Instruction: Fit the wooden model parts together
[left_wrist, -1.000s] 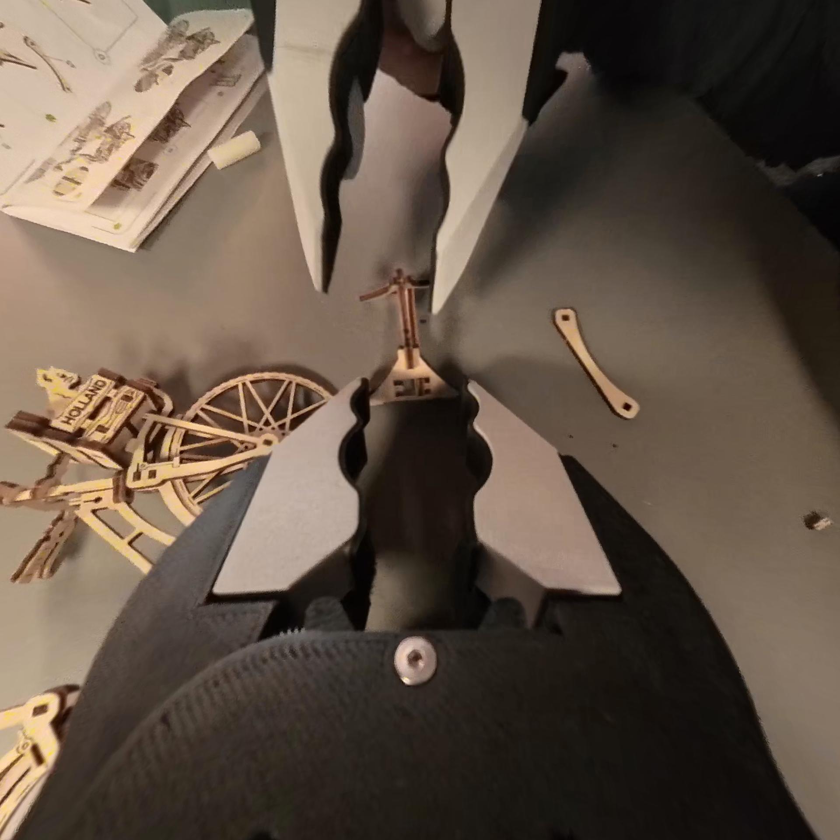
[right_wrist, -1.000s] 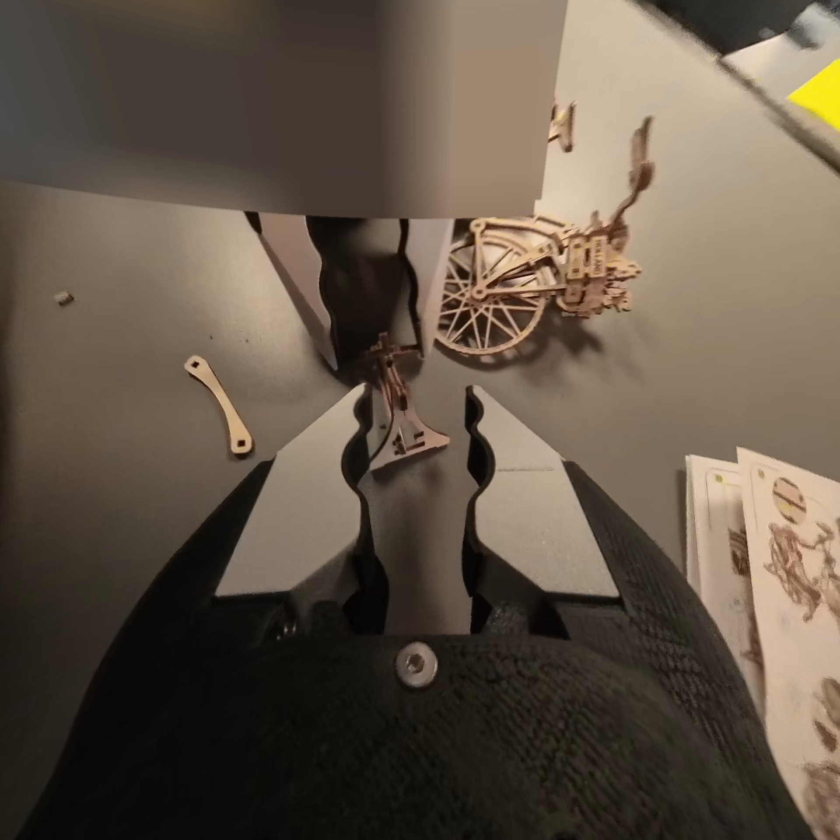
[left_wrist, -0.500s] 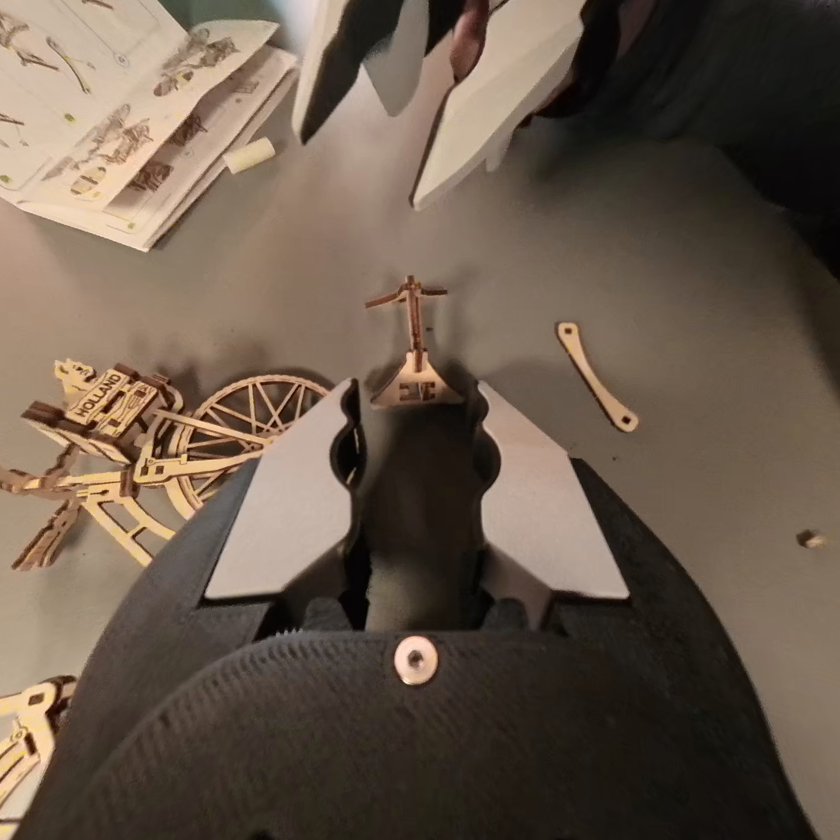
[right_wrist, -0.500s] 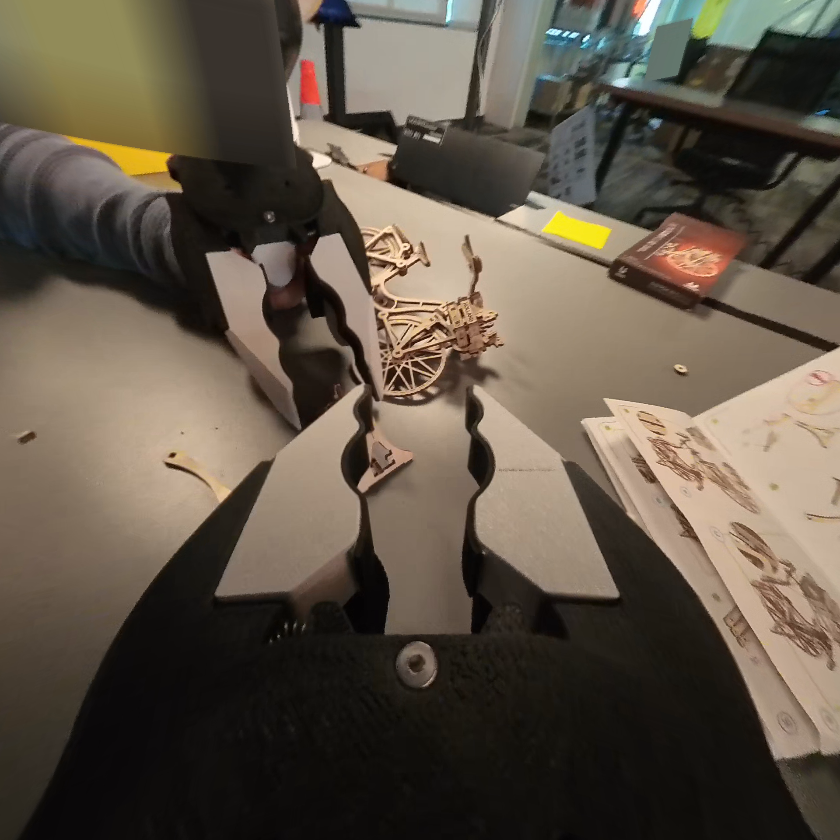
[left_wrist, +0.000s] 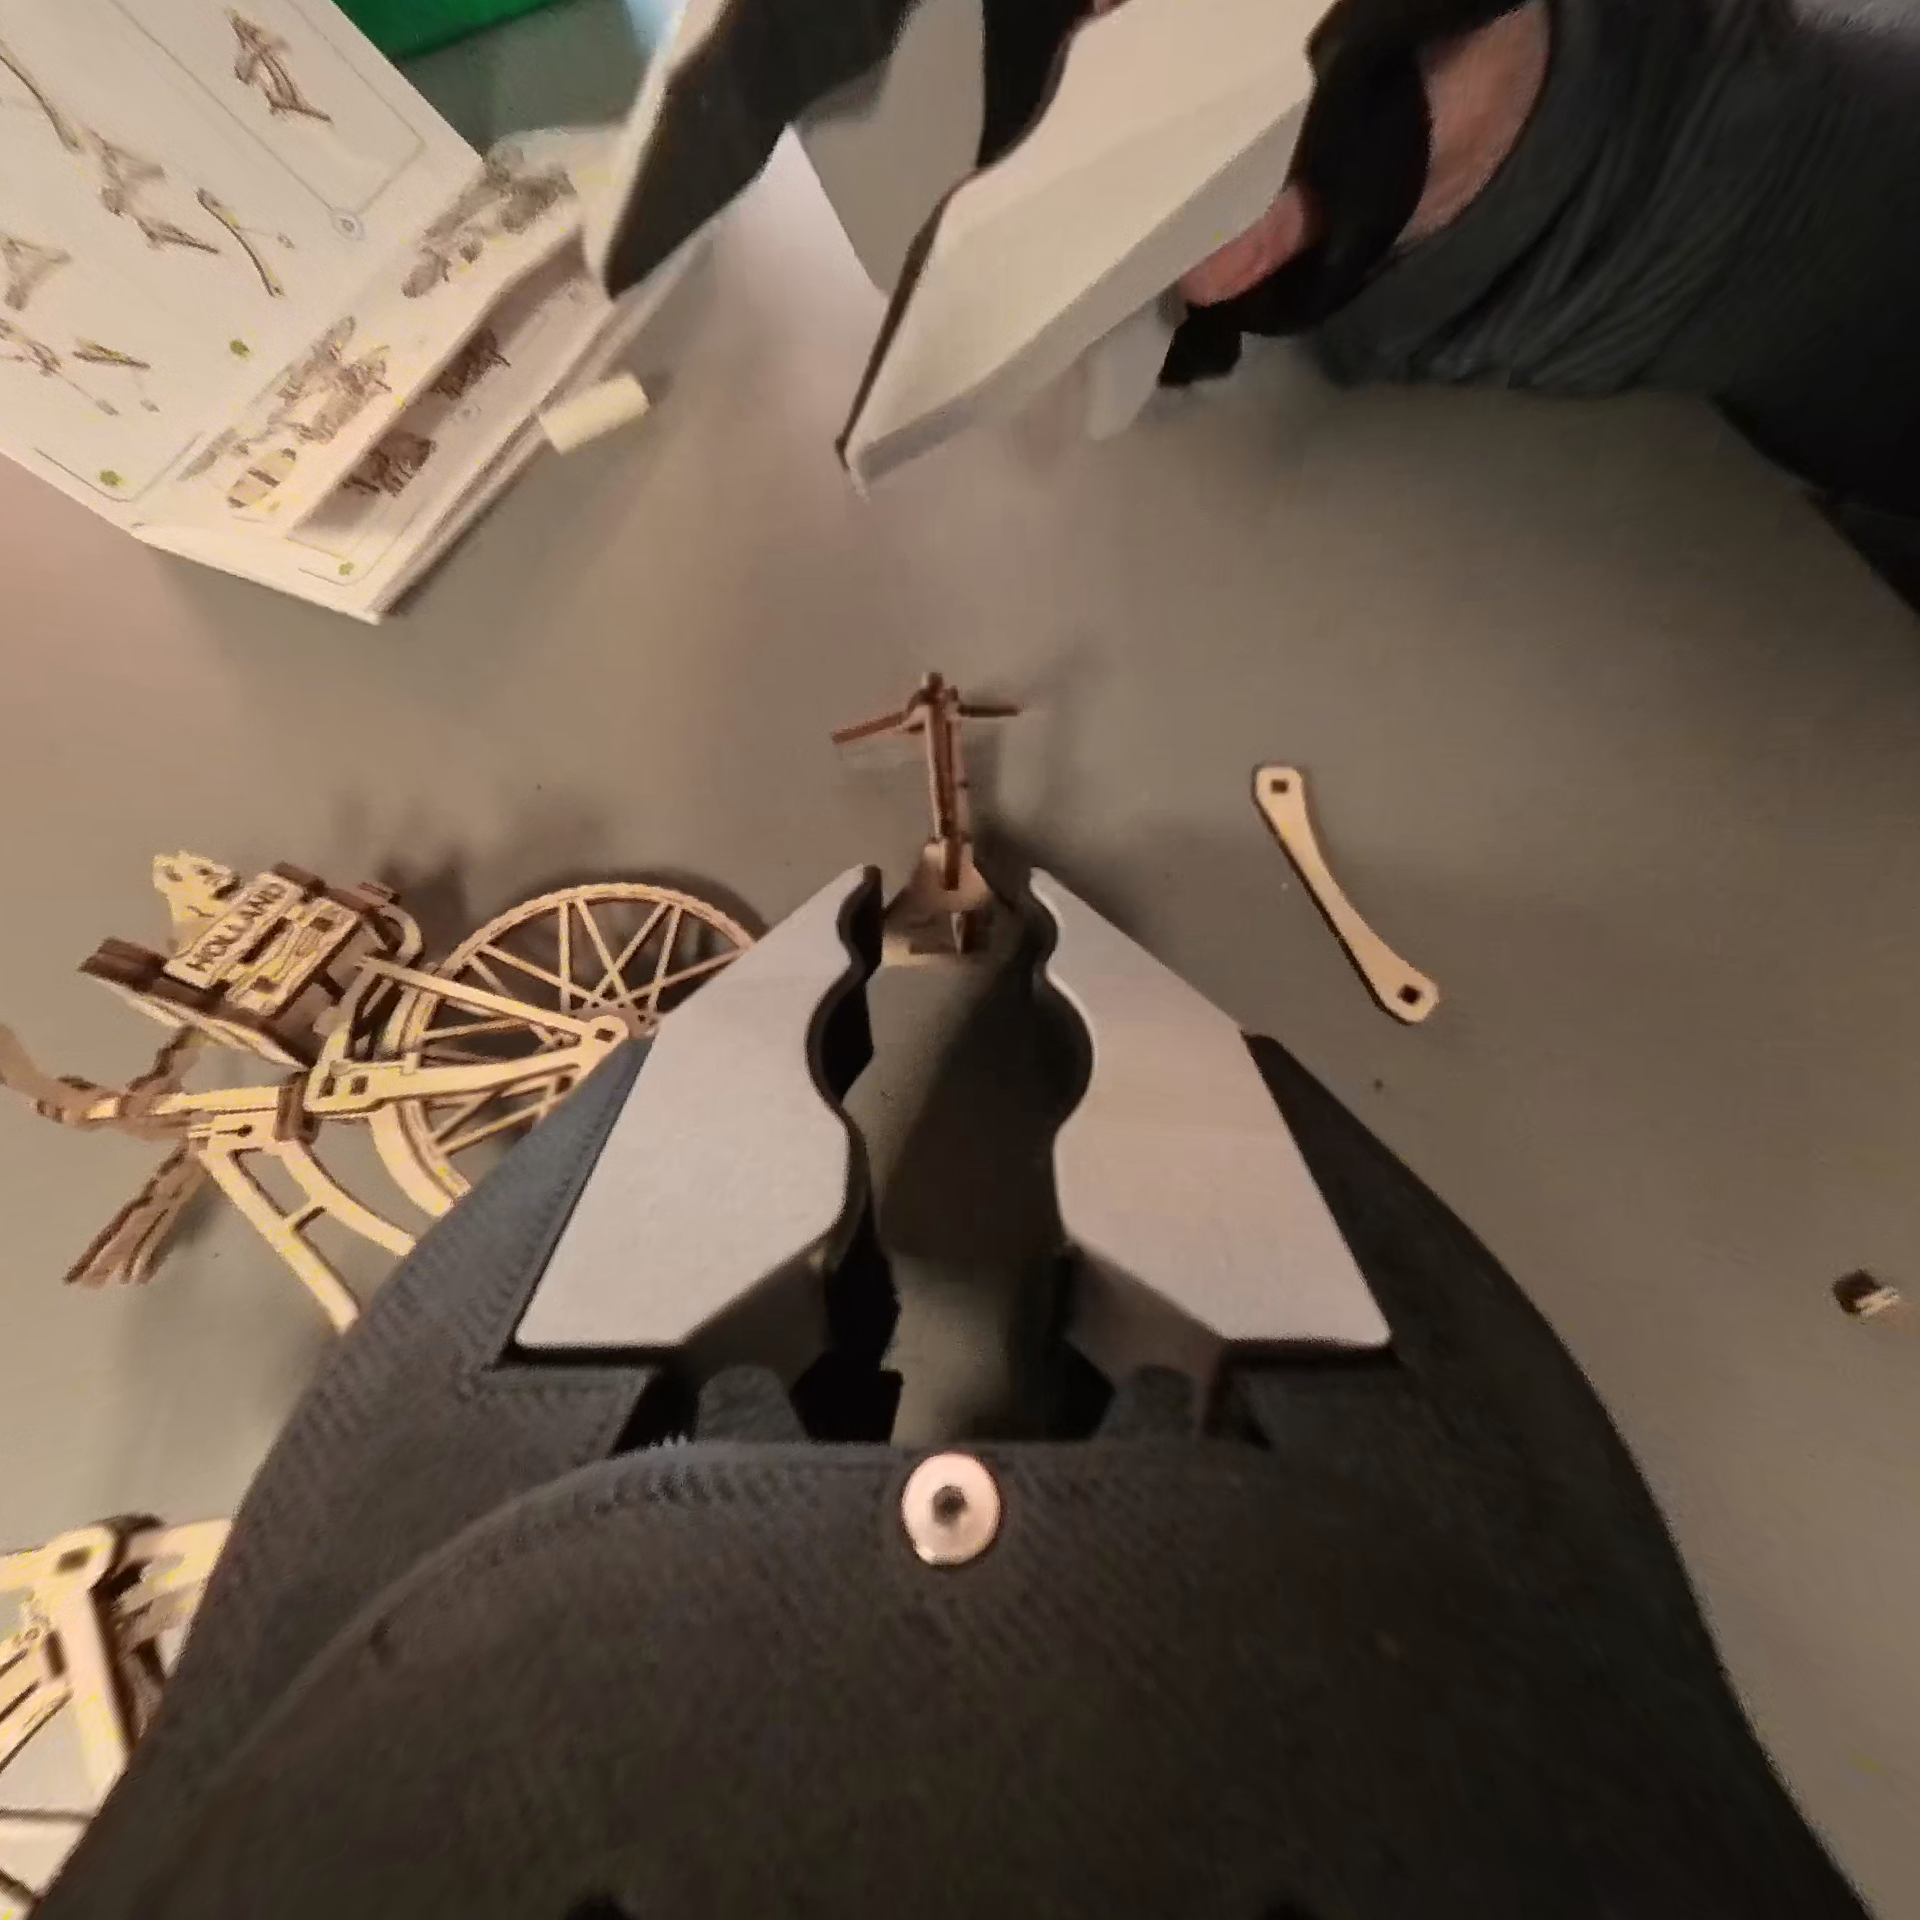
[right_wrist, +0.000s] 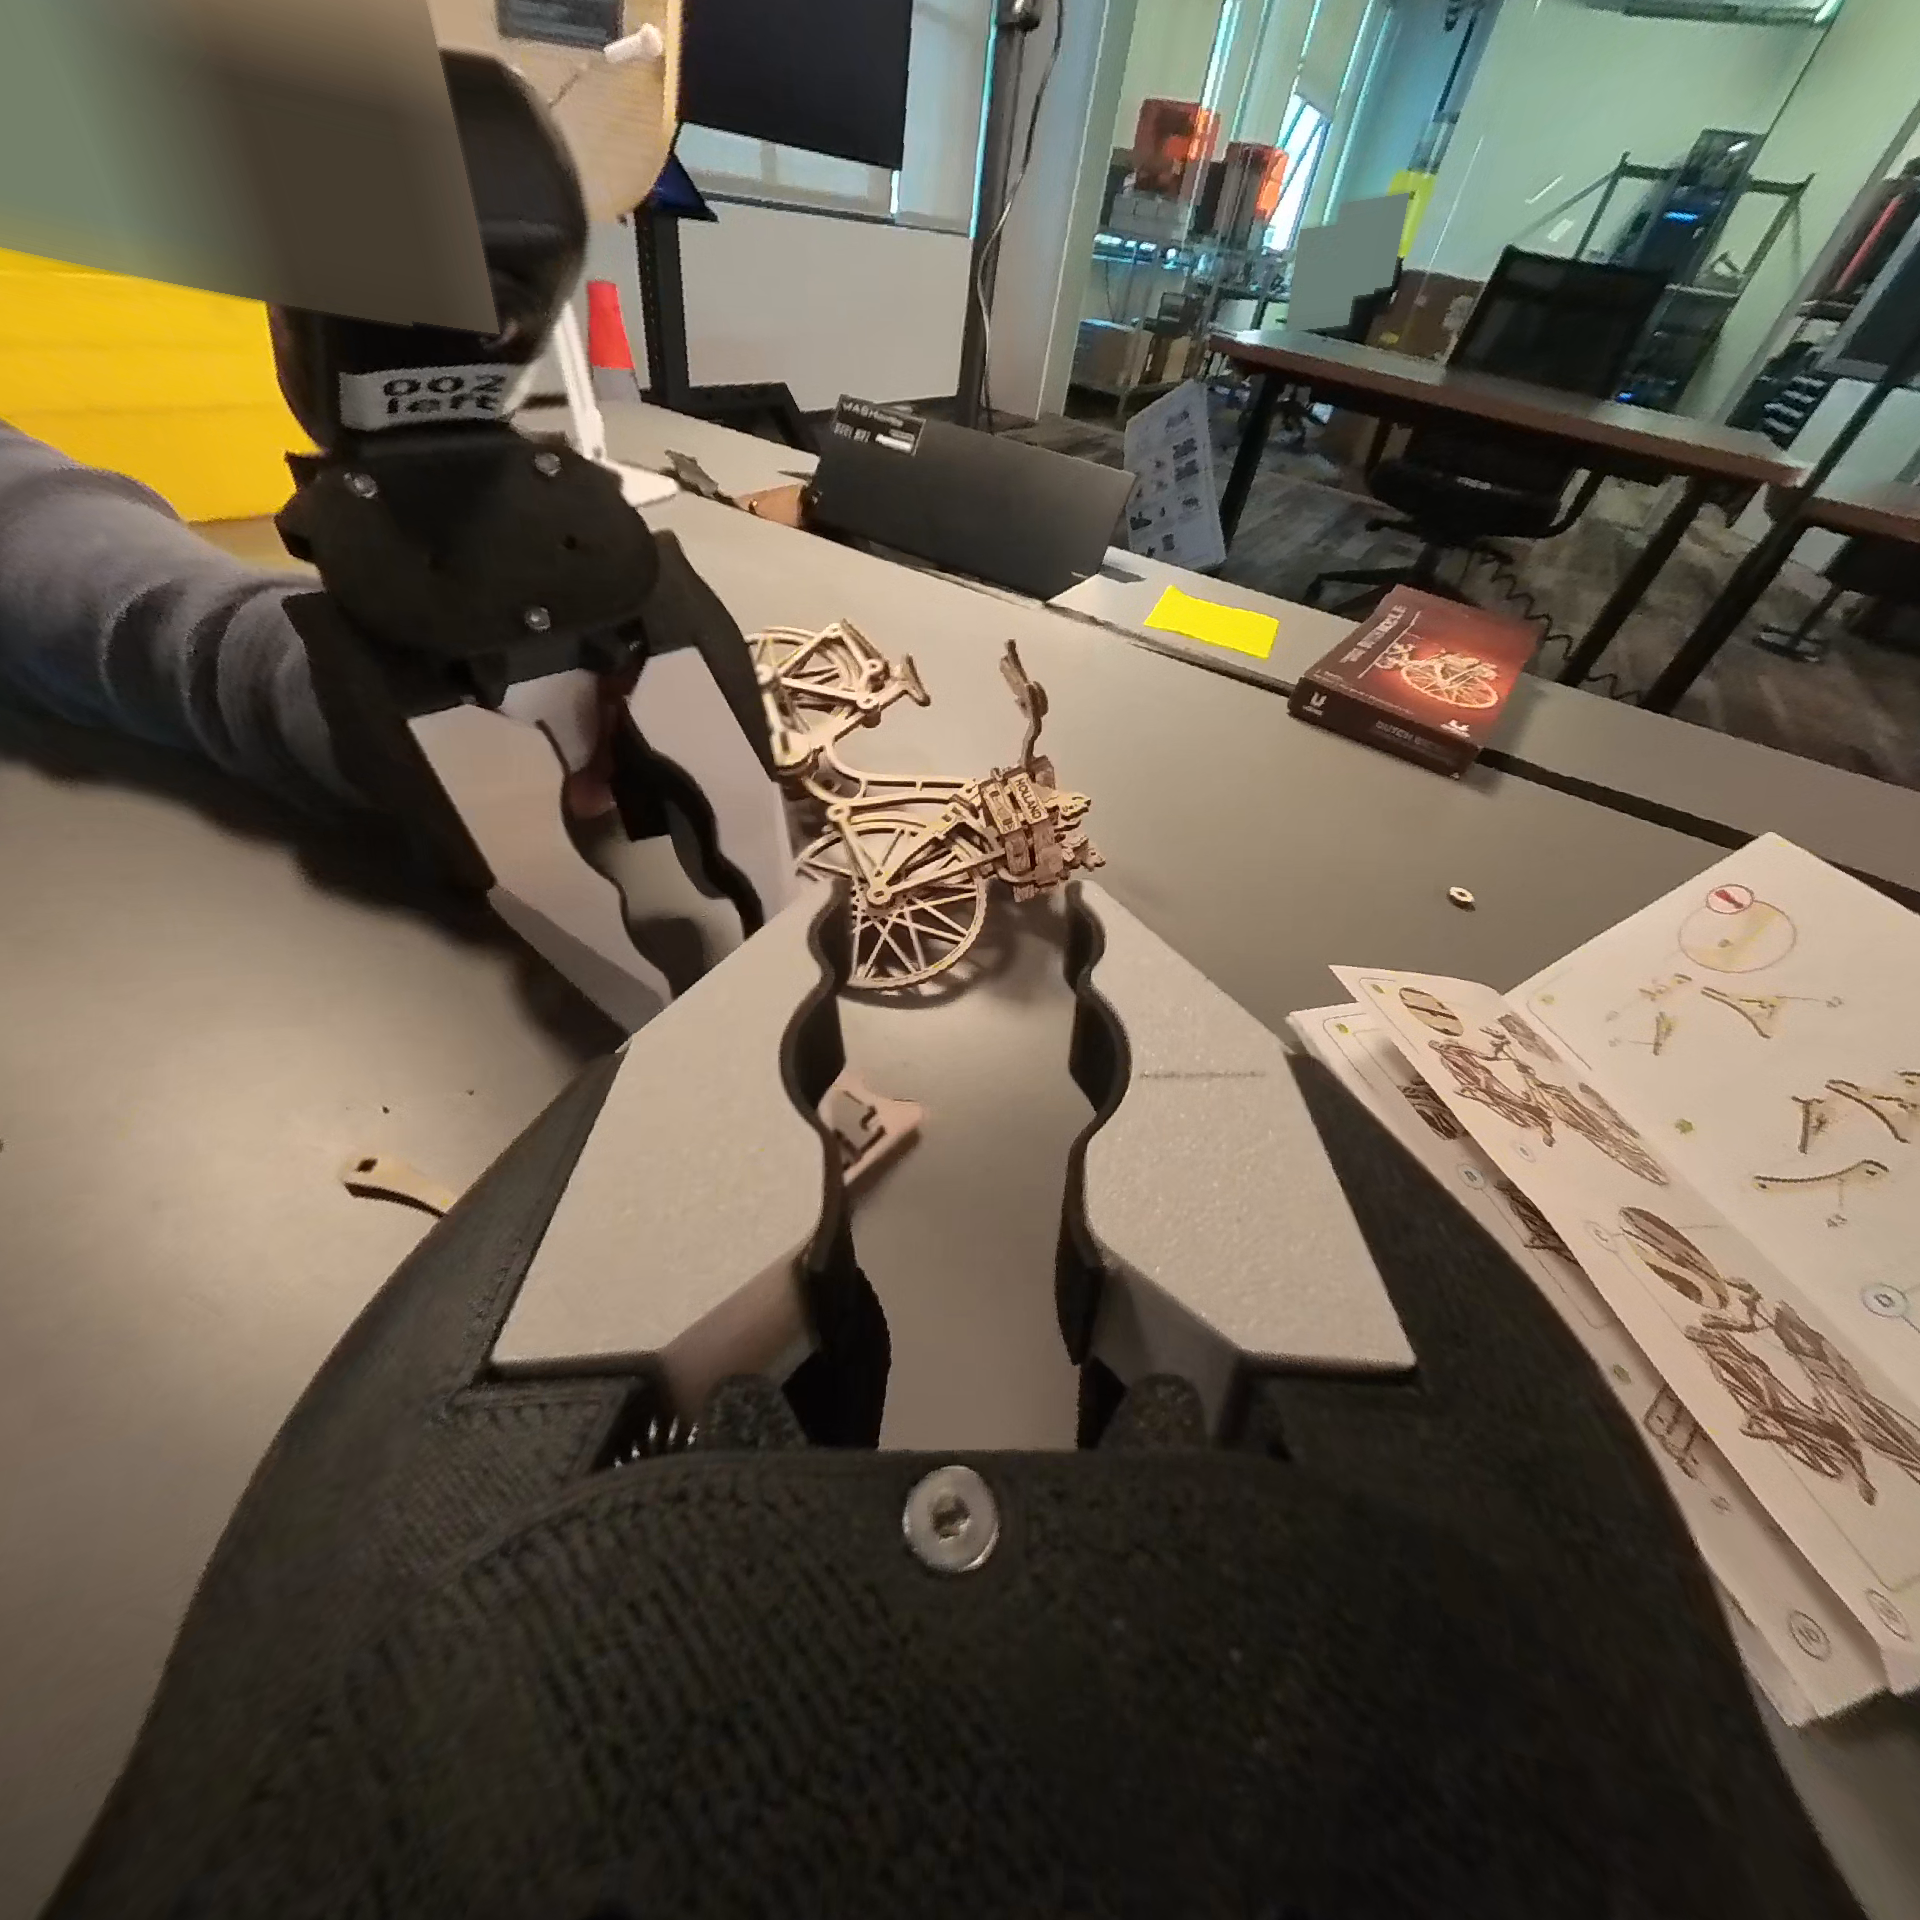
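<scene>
On the grey table (left_wrist: 1558, 644), the wooden fork piece (left_wrist: 940, 831) lies just past the left claw (left_wrist: 954, 904), long axis running straight away from it. Left claw: part open, empty, nearer. Right claw (right_wrist: 940, 914): open, empty, lifted away.

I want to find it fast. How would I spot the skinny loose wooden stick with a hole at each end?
Look at the grey table in the left wrist view, then at the left gripper in the middle. Just to the right of its tips lies the thin curved wooden strip, flat and alone. Unlike the wooden bicycle on the other side, it is one plain piece with a small square hole at each end.
</scene>
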